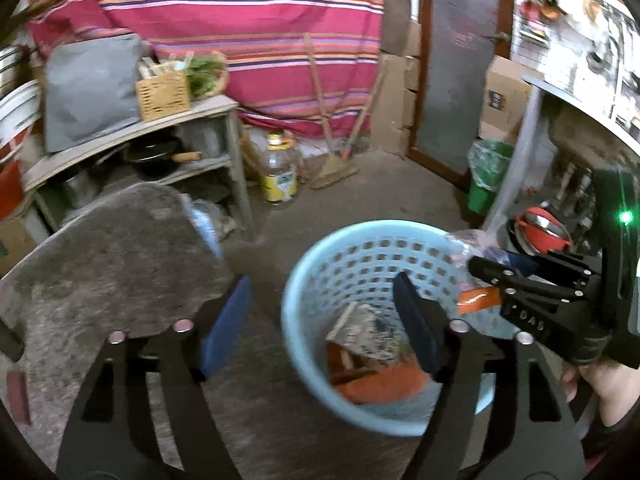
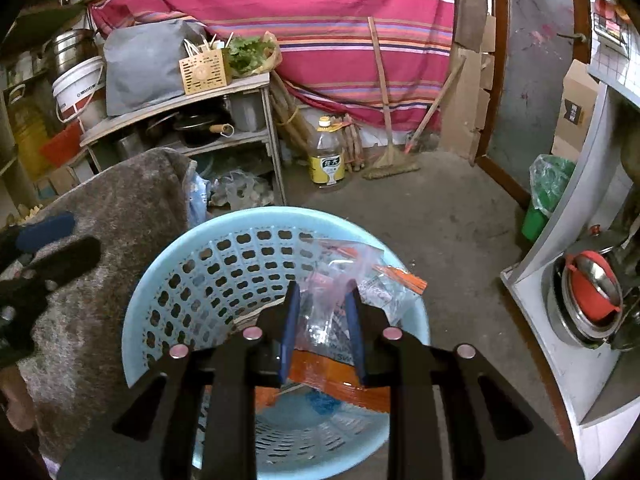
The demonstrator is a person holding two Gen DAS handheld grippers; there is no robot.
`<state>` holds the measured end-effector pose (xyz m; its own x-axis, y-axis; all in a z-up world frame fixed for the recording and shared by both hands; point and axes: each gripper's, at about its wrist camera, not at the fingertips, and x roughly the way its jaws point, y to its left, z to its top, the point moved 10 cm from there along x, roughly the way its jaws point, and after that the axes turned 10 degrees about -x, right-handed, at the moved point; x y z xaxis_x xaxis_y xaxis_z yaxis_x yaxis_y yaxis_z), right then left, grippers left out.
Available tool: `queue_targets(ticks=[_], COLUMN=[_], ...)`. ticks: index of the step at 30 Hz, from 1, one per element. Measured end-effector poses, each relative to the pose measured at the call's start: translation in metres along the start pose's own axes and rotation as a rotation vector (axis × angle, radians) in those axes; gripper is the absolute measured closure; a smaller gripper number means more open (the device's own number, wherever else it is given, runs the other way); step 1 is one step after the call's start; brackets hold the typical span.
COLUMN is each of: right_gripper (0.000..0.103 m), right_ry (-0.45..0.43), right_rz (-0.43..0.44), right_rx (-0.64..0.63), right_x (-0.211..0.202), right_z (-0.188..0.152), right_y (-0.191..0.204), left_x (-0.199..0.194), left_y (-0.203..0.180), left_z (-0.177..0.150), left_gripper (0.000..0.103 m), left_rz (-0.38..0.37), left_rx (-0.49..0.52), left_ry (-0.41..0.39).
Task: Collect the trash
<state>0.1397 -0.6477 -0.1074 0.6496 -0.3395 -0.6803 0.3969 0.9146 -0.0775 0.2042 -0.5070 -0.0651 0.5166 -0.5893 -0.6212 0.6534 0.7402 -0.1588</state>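
Hovering over a pale blue basket (image 2: pixel 160 280), the right claw (image 2: pixel 322 334) pinches a clear plastic wrapper (image 2: pixel 344 280) with an orange strip between its narrow blue pads. The wrapper hangs just inside the basket rim, above orange packets (image 1: pixel 380 388) and paper scraps already lying at the bottom.

The left claw (image 1: pixel 320 320) stands wide with nothing in it, one finger over the basket, the other beside a grey blanket (image 1: pixel 112 256).

The wrapper looks feather-light, limp and slick. It crumples in the grip, so a bunched fold near the middle seems the safest hold. Once let go it would likely flutter rather than drop straight.

The basket sits on a bare concrete floor (image 2: pixel 440 208) with open room ahead and to the right. The blanket crowds its left side. A white cabinet (image 2: pixel 568 360) stands to the right. A shelf (image 2: pixel 180 108), an oil bottle (image 2: pixel 326 152) and a broom (image 2: pixel 390 164) stand well apart against the far striped cloth (image 2: pixel 280 0).
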Motion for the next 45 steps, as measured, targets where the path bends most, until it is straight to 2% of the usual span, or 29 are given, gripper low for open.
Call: queue_targets(ticks=[5,7,8,9,13,15,17,19,20,21,25,30,33,34,35,36,37,38,42,45], right_gripper=[0.076,0.063,0.045,0.033,0.031,0.021,0.021,0.020,0.017,0.008,0.005,0.005,0.004,0.004,0.004,0.004,0.004,0.004,0.004,0.004], right_ry=[-0.005,-0.009,-0.011,-0.016,-0.024,-0.036,-0.070,-0.089,-0.100,-0.107,-0.130,-0.109,-0.103,-0.101,-0.100,-0.098,-0.096,-0.091,-0.080,-0.089], right_rz=[0.007,-0.011,-0.016,-0.030,-0.070,-0.088,-0.081,-0.063,-0.053,-0.050,-0.031,0.027,0.035,0.037,0.043,0.050,0.053,0.058,0.080,0.100], right_rx=[-0.012,-0.014,-0.006,0.002,-0.005,-0.005,0.008,0.008,0.002,-0.002,-0.031,-0.070,-0.102,-0.109,-0.114,-0.117,-0.118,-0.123,-0.155,-0.184], right_x=[0.008,0.010,0.011,0.012,0.013,0.011,0.004,0.000,-0.001,-0.002,-0.002,0.011,0.015,0.017,0.018,0.020,0.020,0.021,0.021,0.016], right_z=[0.002,0.002,0.002,0.002,0.006,0.009,0.016,0.023,0.027,0.031,0.044,0.053,0.055,0.057,0.058,0.060,0.060,0.060,0.064,0.068], right_y=[0.021,0.025,0.027,0.028,0.036,0.044,0.058,0.076,0.089,0.099,0.145,0.199,0.222,0.228,0.235,0.242,0.245,0.253,0.284,0.308], left_x=[-0.029,-0.042,-0.048,-0.054,-0.081,-0.093,-0.099,-0.103,-0.105,-0.106,-0.098,-0.081,-0.071,-0.068,-0.065,-0.062,-0.062,-0.063,-0.071,-0.095], left_y=[0.059,0.088,0.103,0.118,0.192,0.234,0.269,0.307,0.325,0.342,0.387,0.411,0.417,0.416,0.417,0.417,0.417,0.416,0.416,0.427], left_z=[0.000,-0.002,-0.003,-0.005,-0.015,-0.026,-0.035,-0.046,-0.052,-0.057,-0.074,-0.094,-0.103,-0.107,-0.108,-0.110,-0.110,-0.110,-0.111,-0.110], left_gripper=[0.011,0.009,0.008,0.008,0.005,0.005,0.005,0.005,0.005,0.005,0.005,0.005,0.008,0.016,0.029,0.029,0.031,0.040,0.041,0.041], left_rz=[0.090,0.118,0.137,0.158,0.265,0.322,0.365,0.416,0.445,0.465,0.505,0.511,0.477,0.462,0.448,0.445,0.444,0.441,0.411,0.424], left_rx=[-0.047,-0.080,-0.093,-0.102,-0.151,-0.187,-0.216,-0.244,-0.256,-0.273,-0.314,-0.364,-0.394,-0.399,-0.402,-0.403,-0.400,-0.397,-0.385,-0.375], left_ry=[-0.056,-0.069,-0.075,-0.082,-0.102,-0.098,-0.088,-0.071,-0.064,-0.056,-0.006,0.046,0.094,0.108,0.124,0.138,0.137,0.129,0.124,0.085])
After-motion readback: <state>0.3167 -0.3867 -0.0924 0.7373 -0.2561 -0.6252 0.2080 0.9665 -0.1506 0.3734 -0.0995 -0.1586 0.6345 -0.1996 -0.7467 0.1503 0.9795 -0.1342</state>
